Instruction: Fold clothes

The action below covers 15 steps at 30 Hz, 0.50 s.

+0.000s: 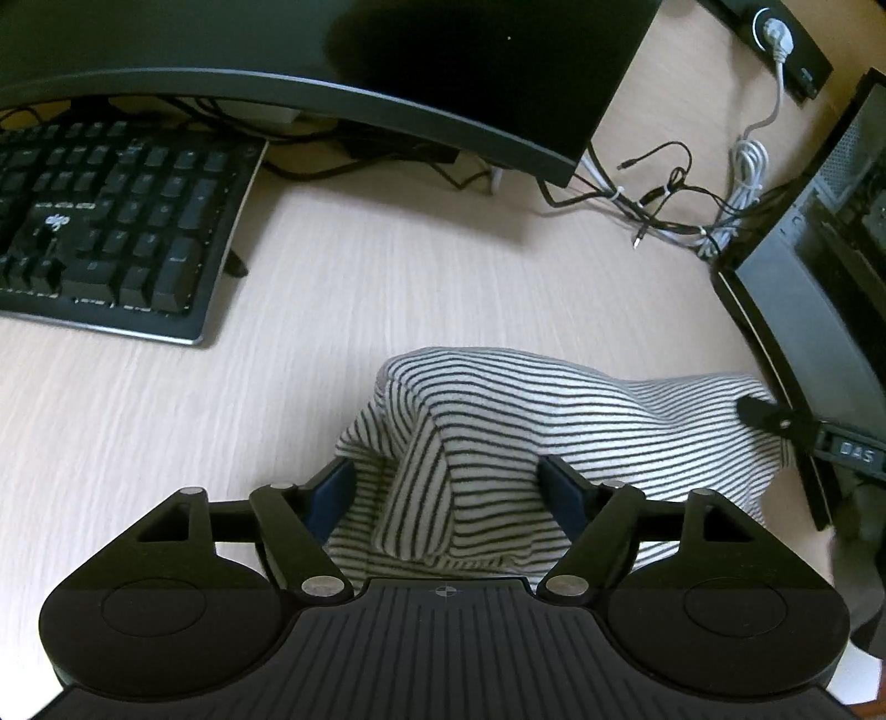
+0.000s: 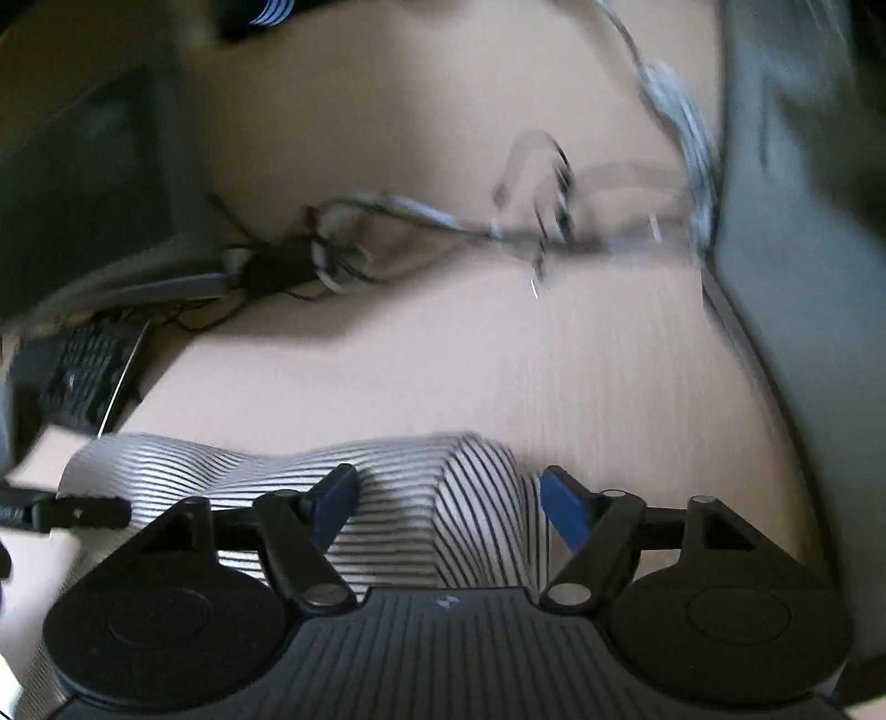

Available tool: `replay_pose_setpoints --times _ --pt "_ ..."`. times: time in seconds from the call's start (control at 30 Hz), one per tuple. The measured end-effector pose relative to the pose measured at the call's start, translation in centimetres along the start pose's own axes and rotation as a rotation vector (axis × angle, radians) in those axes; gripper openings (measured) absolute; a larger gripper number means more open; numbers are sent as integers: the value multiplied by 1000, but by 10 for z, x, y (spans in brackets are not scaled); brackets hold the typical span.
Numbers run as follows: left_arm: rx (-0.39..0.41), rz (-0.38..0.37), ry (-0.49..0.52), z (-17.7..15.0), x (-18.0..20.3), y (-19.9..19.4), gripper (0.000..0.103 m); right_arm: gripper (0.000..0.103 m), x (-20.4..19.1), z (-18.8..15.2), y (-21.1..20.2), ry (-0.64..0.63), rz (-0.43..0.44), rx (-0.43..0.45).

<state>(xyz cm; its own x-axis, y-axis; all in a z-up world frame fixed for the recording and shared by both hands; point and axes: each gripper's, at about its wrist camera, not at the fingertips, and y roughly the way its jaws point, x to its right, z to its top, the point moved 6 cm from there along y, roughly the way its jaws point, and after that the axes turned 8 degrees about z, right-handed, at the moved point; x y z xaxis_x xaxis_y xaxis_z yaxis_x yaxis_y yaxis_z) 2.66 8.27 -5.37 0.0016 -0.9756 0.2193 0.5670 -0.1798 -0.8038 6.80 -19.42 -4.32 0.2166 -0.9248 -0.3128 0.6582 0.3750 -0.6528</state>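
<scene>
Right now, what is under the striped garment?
The striped garment lies bunched on the pale wooden desk, which shows all around it. Whatever lies beneath its raised folds is covered, so I cannot tell.

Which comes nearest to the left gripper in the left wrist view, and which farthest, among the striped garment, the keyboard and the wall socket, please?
From the left gripper:
1. Striped garment, lying between its fingers.
2. Keyboard, farther up the desk on the left.
3. Wall socket, at the far upper right corner.

Keyboard [image 1: 111,221], monitor [image 1: 332,61] (cables [image 1: 686,216] nearby)
</scene>
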Motion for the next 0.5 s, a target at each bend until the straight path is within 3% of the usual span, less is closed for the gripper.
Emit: replay_pose_setpoints --times 0.13,0.23,0.37,0.5 --pt "0 -4 10 6 4 6 83 77 10 -3 18 93 63 -40" --pt "15 -6 19 15 10 12 81 67 9 5 24 72 88 -45" --pt "43 -28 38 45 24 26 71 59 15 27 34 51 74 -16" --pt "86 -28 99 74 47 38 66 57 31 55 26 48 39 51"
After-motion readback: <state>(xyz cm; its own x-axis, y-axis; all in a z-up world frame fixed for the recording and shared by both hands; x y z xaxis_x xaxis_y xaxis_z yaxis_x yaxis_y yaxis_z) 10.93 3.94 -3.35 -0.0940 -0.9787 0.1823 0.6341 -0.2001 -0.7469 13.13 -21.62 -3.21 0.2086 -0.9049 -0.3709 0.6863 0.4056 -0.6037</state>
